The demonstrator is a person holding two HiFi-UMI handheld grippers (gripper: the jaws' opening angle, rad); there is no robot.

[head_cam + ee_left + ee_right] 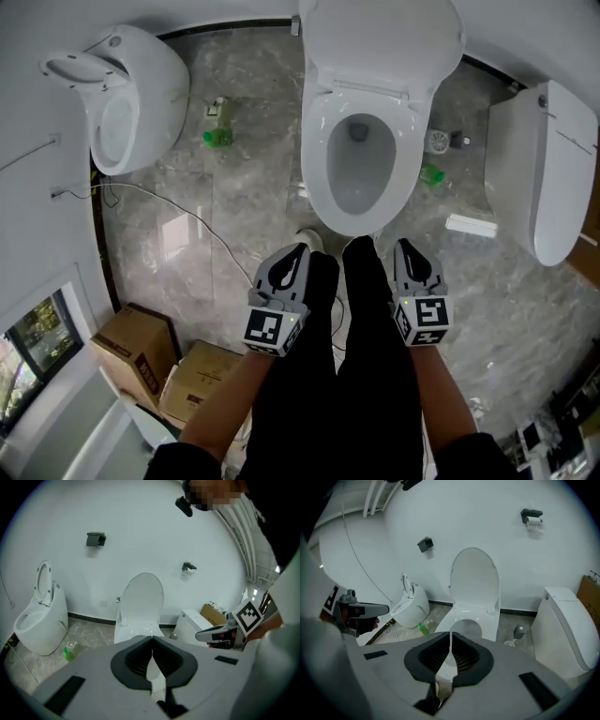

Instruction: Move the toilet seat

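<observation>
The left gripper [300, 253] and right gripper [404, 247], jaws pressed together on nothing, hang near the person's legs, with the toilet seat [316, 150] lying flat on the middle toilet [361, 183] just beyond, its lid [380, 42] raised.

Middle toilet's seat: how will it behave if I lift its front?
The seat looks like rigid, glossy plastic: likely stiff but slippery. Seemingly hinged at the back, under the raised lid, it should pivot up, not lift free.

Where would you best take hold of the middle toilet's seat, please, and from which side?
Probably its front edge, approached from the front: the seat lies flat on the bowl, hinged at the back below the raised lid, so the front end is free.
</observation>
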